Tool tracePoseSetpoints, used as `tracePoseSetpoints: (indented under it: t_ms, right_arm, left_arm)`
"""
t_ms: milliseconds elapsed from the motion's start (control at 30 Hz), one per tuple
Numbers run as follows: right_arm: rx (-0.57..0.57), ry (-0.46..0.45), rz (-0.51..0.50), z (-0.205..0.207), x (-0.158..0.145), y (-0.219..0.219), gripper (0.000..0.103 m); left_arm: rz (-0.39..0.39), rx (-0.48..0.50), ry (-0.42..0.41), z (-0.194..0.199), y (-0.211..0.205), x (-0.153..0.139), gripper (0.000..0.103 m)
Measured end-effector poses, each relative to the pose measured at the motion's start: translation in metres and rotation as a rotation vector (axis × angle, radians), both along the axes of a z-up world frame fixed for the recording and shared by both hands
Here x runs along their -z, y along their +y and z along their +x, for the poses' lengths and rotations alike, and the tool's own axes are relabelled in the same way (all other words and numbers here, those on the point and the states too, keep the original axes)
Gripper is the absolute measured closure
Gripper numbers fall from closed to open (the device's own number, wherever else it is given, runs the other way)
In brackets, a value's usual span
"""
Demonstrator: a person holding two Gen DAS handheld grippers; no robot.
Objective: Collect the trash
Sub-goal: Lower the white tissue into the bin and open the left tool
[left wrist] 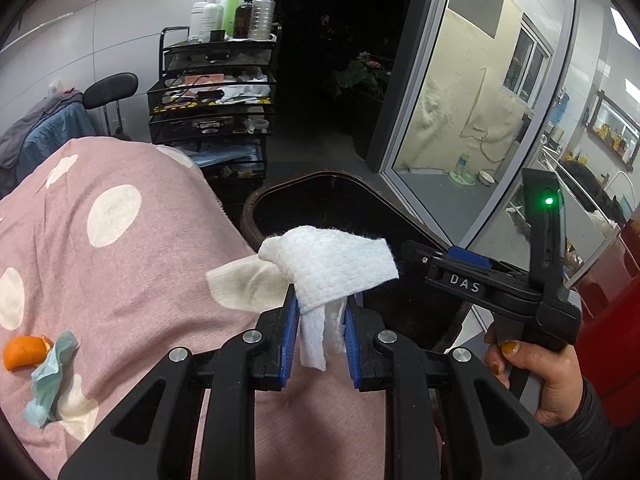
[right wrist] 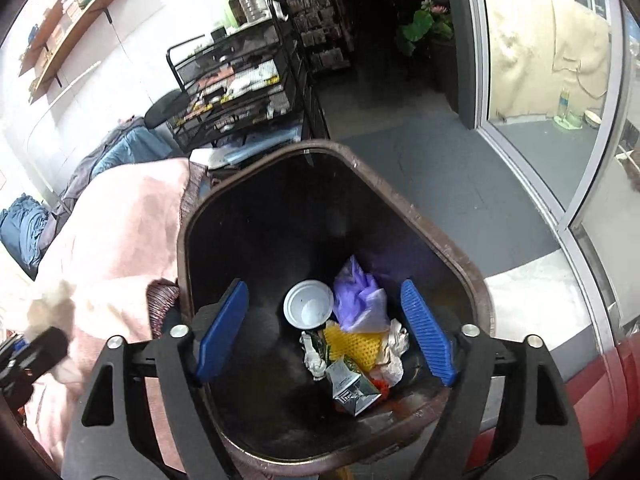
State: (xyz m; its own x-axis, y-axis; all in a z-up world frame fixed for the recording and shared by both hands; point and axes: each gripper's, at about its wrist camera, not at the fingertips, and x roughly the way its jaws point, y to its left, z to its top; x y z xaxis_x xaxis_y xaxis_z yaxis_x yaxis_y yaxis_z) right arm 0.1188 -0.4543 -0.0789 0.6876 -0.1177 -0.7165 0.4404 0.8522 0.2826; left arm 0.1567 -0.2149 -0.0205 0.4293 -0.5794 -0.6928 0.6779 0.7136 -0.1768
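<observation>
Pink fabric with pale polka dots [left wrist: 120,248] fills the ground under and to the left of the left gripper [left wrist: 320,320], with a black mesh cart [left wrist: 212,108] of bottles and clutter well ahead against a white wall and a glass door [left wrist: 472,120] off to the right. The left gripper pinches a crumpled white tissue [left wrist: 328,264] between its blue pads [left wrist: 290,332]; most of the tissue bunches above the fingertips and a strip hangs down between them. Just beyond the tissue sits the dark brown trash bin [left wrist: 256,204], its rim close ahead of the fingertips. Down to the left of this gripper, on the fabric, lie a piece of orange peel [left wrist: 24,352] and a scrap of light teal paper [left wrist: 50,380], touching each other.

To the right, a hand [left wrist: 536,380] grips the handle of the right gripper [right wrist: 324,328], which hangs over the bin's mouth [right wrist: 460,248] with its blue pads [right wrist: 428,336] spread wide apart and nothing between them. Below it, on the bin's floor, lie a white round lid [right wrist: 308,304], a purple glove or bag [right wrist: 360,296], yellow foam netting [right wrist: 352,344], crumpled white paper [right wrist: 394,354] and a silver carton [right wrist: 352,388], all heaped together toward the right fingertip. The pink fabric [right wrist: 120,232] lies left of the bin, touching its rim.
</observation>
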Motion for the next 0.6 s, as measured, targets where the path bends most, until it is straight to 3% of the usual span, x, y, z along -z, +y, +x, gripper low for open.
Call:
tracePoseSetpoints:
  t_ms: [600]
  right_arm:
    - [0.135, -0.076, -0.051, -0.039, -0.023, -0.026, 0.020]
  left_arm:
    - [0.045, 0.100, 0.054, 0.008, -0.070, 0.011, 0.082]
